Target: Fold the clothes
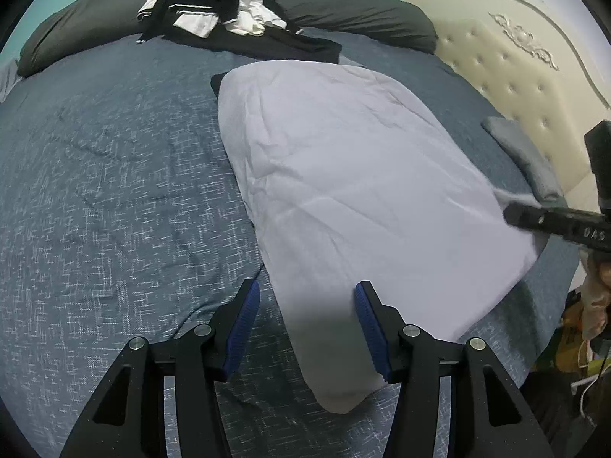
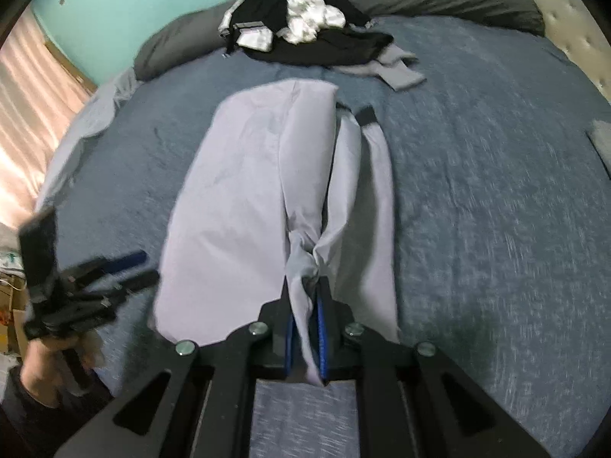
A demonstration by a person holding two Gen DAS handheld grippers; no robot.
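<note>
A pale lilac garment (image 1: pixel 343 171) lies spread on the blue bedspread (image 1: pixel 114 191). In the left wrist view my left gripper (image 1: pixel 307 307) hovers open over the garment's near corner, and the cloth lies between and below its blue pads (image 1: pixel 244 324), not pinched. My right gripper (image 2: pixel 305 290) is shut on a bunched fold of the same garment (image 2: pixel 236 198), which runs up between its fingers. The right gripper (image 1: pixel 515 215) also shows at the garment's right edge in the left wrist view. The left gripper (image 2: pixel 130 267) appears blurred at the left of the right wrist view, held by a hand.
A heap of black and white clothes (image 1: pixel 229 11) lies at the far end against dark grey pillows (image 1: pixel 362 11). A cream tufted headboard (image 1: pixel 515 76) runs along the right, with a folded grey item (image 1: pixel 527 156) beside it. Pink curtains (image 2: pixel 34 114) hang at the left.
</note>
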